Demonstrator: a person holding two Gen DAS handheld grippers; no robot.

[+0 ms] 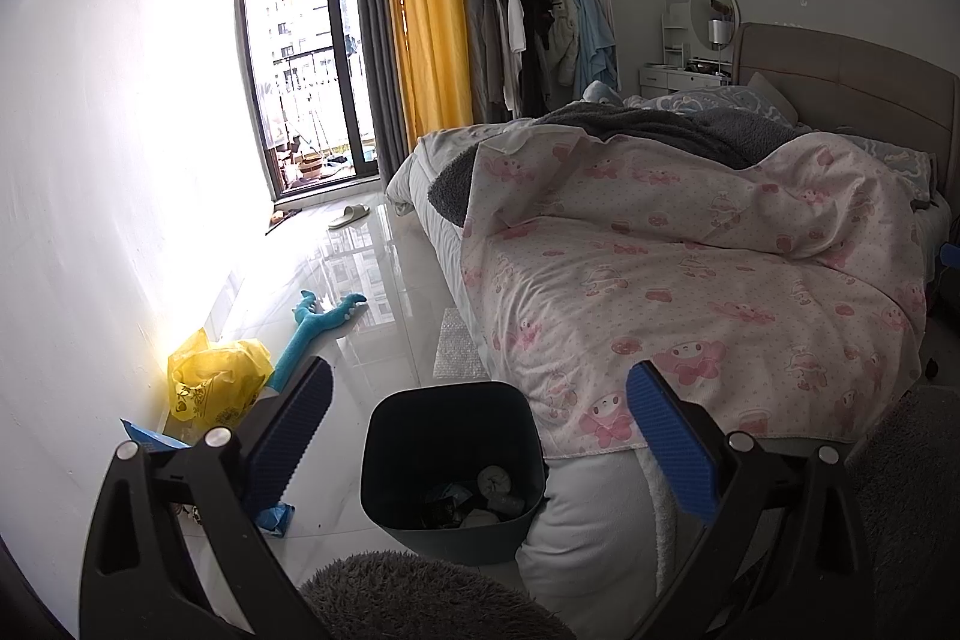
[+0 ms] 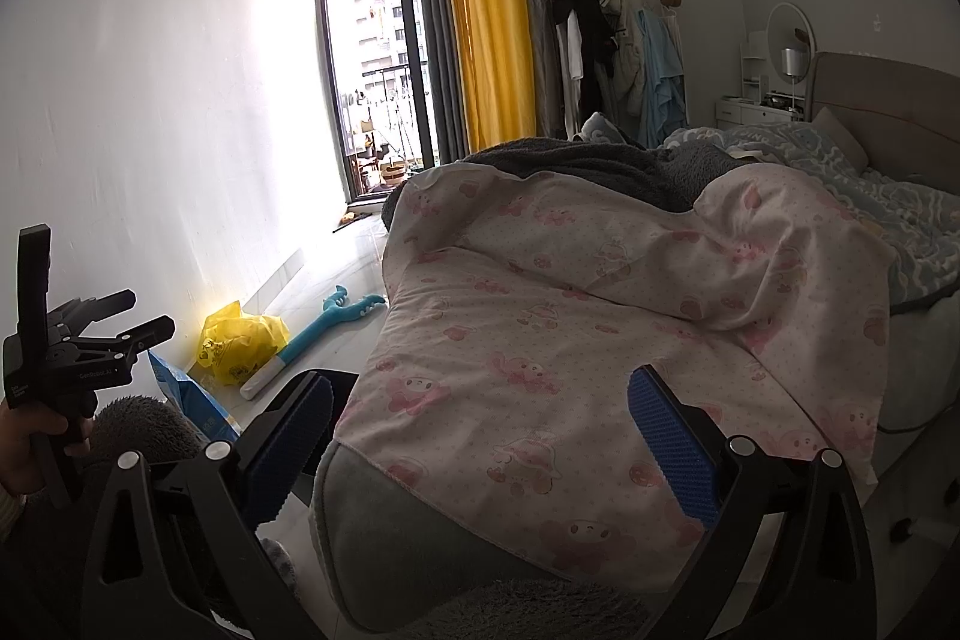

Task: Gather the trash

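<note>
The dark trash bin (image 1: pixel 453 466) stands on the glossy floor (image 1: pixel 372 292) hard against the corner of the bed (image 1: pixel 690 292), its mouth uncovered and reachable from above, with only a little rubbish in the bottom. To its left a strip of bare tile runs toward the balcony door (image 1: pixel 306 58), narrowed along the white wall (image 1: pixel 120 130) by a yellow plastic bag (image 1: pixel 216 382), a blue packet (image 1: pixel 150 439) and a teal plush toy (image 1: pixel 318 322). On the right the pink quilt (image 1: pixel 690 280) overhangs the mattress edge.

floor (image 1: pixel 360 340): glossy tile (mirror-like) | bin (image 1: pixel 450 460): matt dark plastic | bag (image 1: pixel 216 382): crinkled yellow plastic
</note>
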